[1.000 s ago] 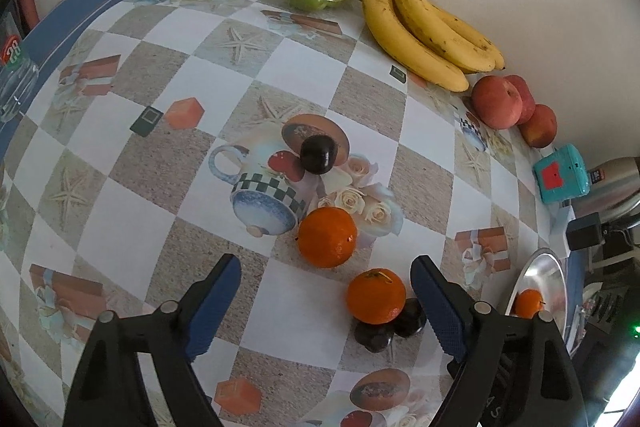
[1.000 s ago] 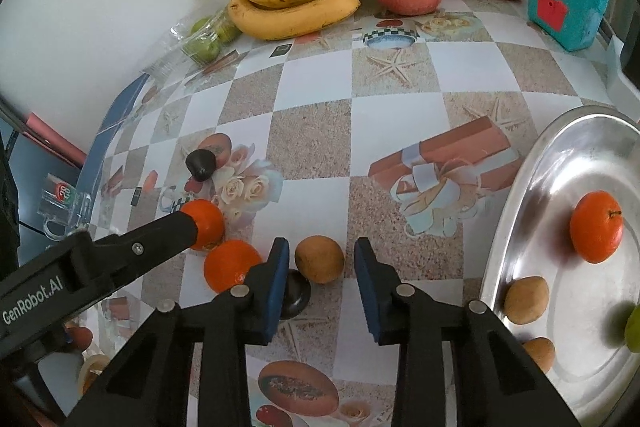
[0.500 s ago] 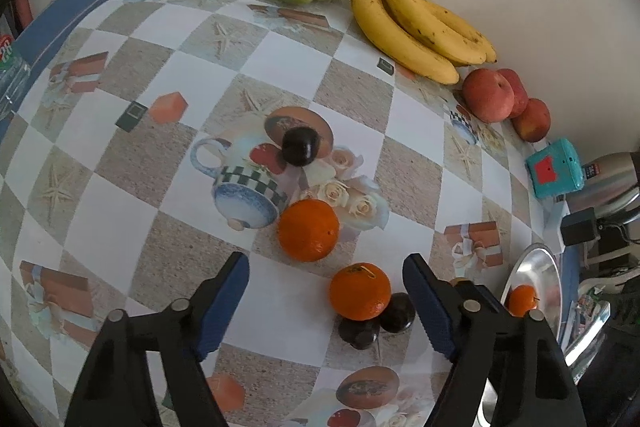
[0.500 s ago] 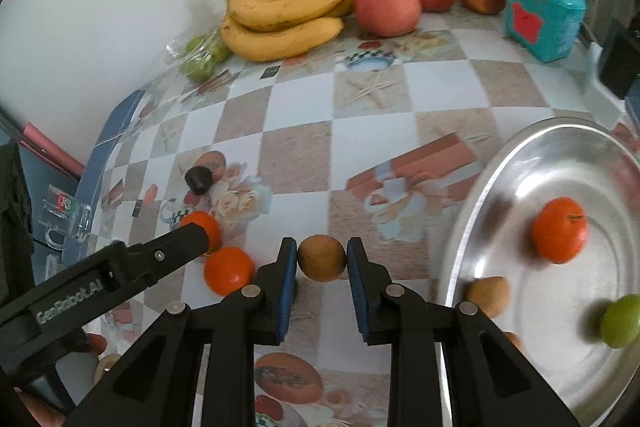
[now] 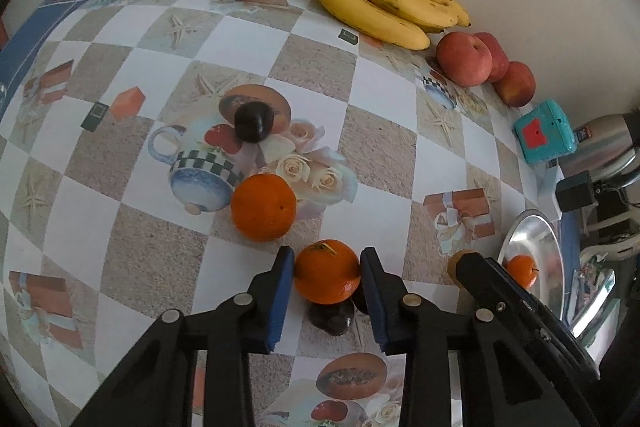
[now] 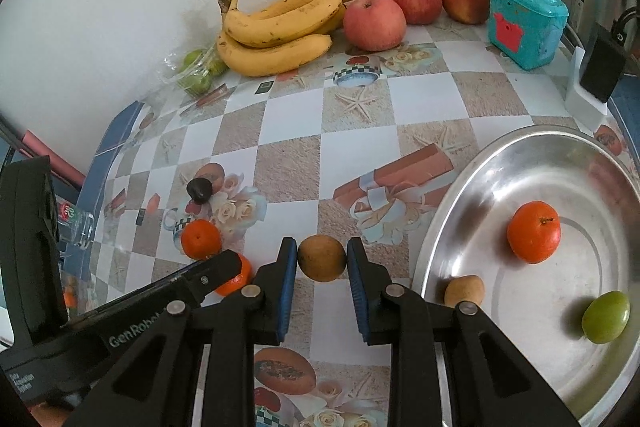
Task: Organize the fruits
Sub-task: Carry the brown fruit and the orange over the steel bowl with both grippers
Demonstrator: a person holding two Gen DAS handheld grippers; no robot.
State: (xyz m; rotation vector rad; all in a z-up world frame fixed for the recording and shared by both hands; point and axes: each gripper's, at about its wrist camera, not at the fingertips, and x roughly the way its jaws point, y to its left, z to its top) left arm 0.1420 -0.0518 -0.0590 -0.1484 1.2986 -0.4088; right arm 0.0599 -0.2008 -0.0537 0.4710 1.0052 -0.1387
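Now your left gripper [image 5: 327,277] has a small orange [image 5: 327,277] between its blue pads, which are closing in against its two sides; the fruit sits on the checkered tablecloth [image 5: 312,39] with dark round fruits [image 5: 331,319] tucked just beneath and behind it. A second orange [image 5: 264,207] lies just beyond your left pad, apart from it, and a lone dark fruit [image 5: 253,123] rests farther out on the printed teacup pattern. Your right gripper [image 6: 322,259] is clamped tight on a brown round fruit [image 6: 322,259], pads pressed to both its sides, near the edge of the metal tray [image 6: 532,163]. That tray holds an orange [image 6: 534,231], a green fruit [image 6: 605,317] and a small brown fruit [image 6: 464,291], each lying apart from the others. Along the wall you have a bunch of bananas [image 6: 280,29], three red apples [image 6: 374,22] in a row, and a clear bag of green fruits [image 6: 198,71] at the far left end. A teal box [image 6: 526,21] stands just past the apples.
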